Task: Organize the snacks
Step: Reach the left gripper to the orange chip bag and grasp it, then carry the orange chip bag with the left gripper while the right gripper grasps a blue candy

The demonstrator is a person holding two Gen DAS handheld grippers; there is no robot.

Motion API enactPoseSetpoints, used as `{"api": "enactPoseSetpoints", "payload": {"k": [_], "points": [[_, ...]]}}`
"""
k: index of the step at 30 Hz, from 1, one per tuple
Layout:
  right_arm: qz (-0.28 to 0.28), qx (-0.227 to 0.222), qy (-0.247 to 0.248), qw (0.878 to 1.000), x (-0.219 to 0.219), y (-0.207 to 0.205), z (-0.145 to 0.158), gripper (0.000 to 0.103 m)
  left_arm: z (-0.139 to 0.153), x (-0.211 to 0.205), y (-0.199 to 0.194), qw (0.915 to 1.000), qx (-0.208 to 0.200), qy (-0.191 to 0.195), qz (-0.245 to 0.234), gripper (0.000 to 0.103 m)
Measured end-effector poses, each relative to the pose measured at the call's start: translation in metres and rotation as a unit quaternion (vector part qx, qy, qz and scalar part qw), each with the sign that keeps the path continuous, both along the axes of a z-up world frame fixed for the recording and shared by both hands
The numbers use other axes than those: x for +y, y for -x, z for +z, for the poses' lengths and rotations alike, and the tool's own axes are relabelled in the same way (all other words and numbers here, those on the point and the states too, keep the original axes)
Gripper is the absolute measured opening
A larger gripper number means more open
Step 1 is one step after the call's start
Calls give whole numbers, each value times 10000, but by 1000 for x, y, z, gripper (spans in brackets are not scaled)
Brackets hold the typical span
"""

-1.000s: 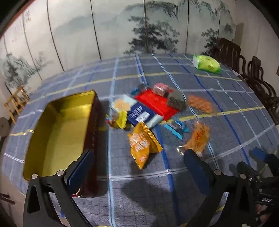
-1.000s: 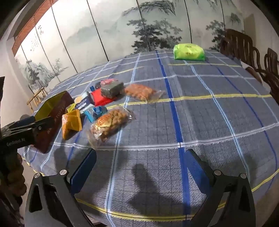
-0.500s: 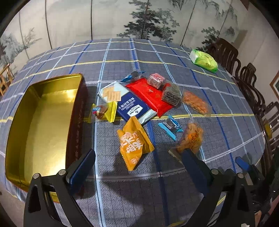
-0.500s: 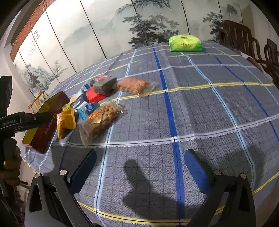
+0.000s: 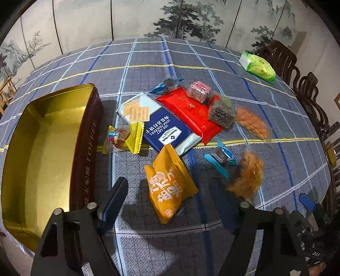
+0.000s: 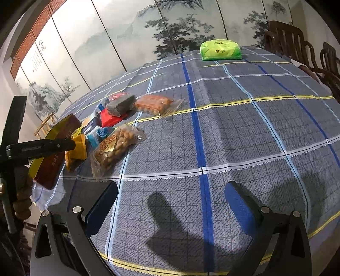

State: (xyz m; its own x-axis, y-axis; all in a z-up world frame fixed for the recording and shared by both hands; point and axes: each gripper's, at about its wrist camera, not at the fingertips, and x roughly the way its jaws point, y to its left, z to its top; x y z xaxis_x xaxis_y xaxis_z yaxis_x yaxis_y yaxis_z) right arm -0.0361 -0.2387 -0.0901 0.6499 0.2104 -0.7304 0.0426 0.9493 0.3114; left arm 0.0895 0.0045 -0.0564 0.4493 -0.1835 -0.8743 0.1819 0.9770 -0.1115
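Observation:
An open gold-lined toffee tin (image 5: 38,148) stands at the left, empty. Beside it lie several snacks: an orange packet (image 5: 170,186), a blue soda cracker pack (image 5: 161,125), a red pack (image 5: 189,110), a yellow wafer (image 5: 125,138), a blue candy (image 5: 222,157) and a clear bag of nuts (image 5: 248,174). My left gripper (image 5: 170,195) is open, hovering just above the orange packet. My right gripper (image 6: 170,201) is open and empty over bare cloth, right of the nut bag (image 6: 115,146); the tin (image 6: 55,148) shows at its far left.
A green tissue pack (image 5: 258,66) lies at the far right of the table, also in the right wrist view (image 6: 221,49). Dark wooden chairs (image 5: 306,89) line the right side. A painted folding screen (image 5: 148,19) stands behind. The checked tablecloth (image 6: 244,127) covers the table.
My left gripper has moved forward and down toward the orange packet, which now sits between the fingers. My right gripper has tilted slightly, staying over bare cloth. No snack has moved.

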Motion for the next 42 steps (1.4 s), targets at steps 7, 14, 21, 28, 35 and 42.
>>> {"api": "enactPoseSetpoints", "payload": {"k": [7,14,21,28,35,42], "points": [[58,-31,61,10000,1,-2,1,101,-12,-3,-7,9998,161,-15,-63,49],[87,-53,94,9999,3,-3,0,103,-21,5,-7,9995,231,193,-38,31],[492,-258,-105,9984,10,-11,10,102,2,5,16,9997,-47,176,-141,29],[1384,-712,263,9875,58,-27,35,85,27,8,41,9990,-275,287,-218,30],[2035,-542,484,9764,104,-67,32,60,49,19,56,9979,-455,417,-200,30],[2299,-337,719,9700,121,-99,26,57,58,30,59,9972,-499,544,-132,30]]}}
